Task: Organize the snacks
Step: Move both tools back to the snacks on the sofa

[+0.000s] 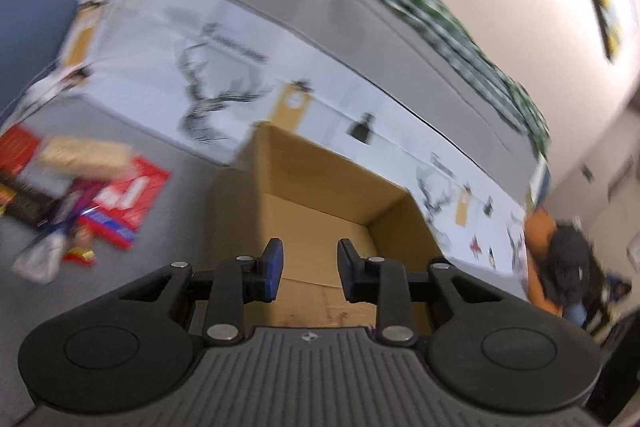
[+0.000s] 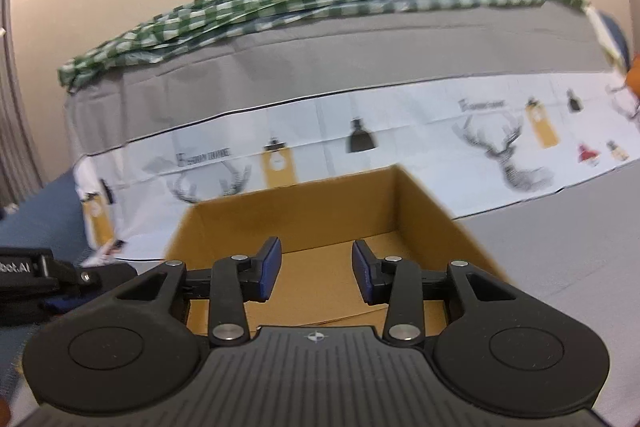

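Note:
An open brown cardboard box (image 1: pixel 320 183) stands on the grey surface, and no snack shows in the part of it that I see. My left gripper (image 1: pixel 310 251) hangs over its near edge, open, with nothing between the blue pads. A blurred pile of snack packets (image 1: pixel 80 195) lies to the left of the box, with a red flat pack (image 1: pixel 132 199) on its right side. In the right wrist view the same box (image 2: pixel 320 211) lies just ahead of my right gripper (image 2: pixel 316 249), which is also open and holds nothing. Part of the left gripper's body (image 2: pixel 40 275) shows at the left edge.
Behind the box runs a white sheet printed with deer heads (image 2: pixel 504 151), a grey cover (image 2: pixel 360 63) above it and a green checked cloth (image 2: pixel 280 3) on top. An orange object with something dark on it (image 1: pixel 560 259) sits at the right. Blue floor (image 1: pixel 32 7) lies far left.

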Motion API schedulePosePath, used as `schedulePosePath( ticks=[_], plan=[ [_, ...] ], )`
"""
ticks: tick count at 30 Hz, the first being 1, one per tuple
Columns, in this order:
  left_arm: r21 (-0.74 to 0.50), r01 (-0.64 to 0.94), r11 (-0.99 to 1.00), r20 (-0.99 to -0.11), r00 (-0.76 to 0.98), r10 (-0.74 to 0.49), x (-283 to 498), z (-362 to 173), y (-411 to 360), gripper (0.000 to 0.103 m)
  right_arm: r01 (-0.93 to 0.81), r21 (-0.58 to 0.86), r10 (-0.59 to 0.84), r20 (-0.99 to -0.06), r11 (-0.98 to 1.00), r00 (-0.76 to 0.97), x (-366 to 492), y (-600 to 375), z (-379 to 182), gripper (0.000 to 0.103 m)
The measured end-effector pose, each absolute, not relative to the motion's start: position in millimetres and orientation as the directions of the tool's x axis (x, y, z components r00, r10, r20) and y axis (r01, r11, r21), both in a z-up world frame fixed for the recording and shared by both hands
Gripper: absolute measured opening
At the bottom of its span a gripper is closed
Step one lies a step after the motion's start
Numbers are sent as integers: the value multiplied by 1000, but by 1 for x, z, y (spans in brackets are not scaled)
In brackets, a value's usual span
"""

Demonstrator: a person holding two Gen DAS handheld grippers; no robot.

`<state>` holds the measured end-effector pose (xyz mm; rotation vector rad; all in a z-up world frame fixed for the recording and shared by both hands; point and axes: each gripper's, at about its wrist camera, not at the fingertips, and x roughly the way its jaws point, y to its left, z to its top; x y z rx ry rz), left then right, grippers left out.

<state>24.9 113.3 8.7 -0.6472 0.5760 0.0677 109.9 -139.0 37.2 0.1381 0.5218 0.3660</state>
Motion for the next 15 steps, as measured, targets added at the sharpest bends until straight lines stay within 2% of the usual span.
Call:
schedulePosePath(
  ticks=[6,13,15],
  plan=[
    [-645,-412,644,-565,824,-39,1,14,193,35,-385,279,474,-453,880,755,96,-102,42,41],
    [-676,-633,377,-628,763,155,-50,-19,257,53,-496,355,610,-459,793,646,78,-42,37,41],
    [-699,-660,275,-643,749,160,-59,-30,264,60,-529,378,649,-469,760,598,74,-21,33,39]
  ],
)
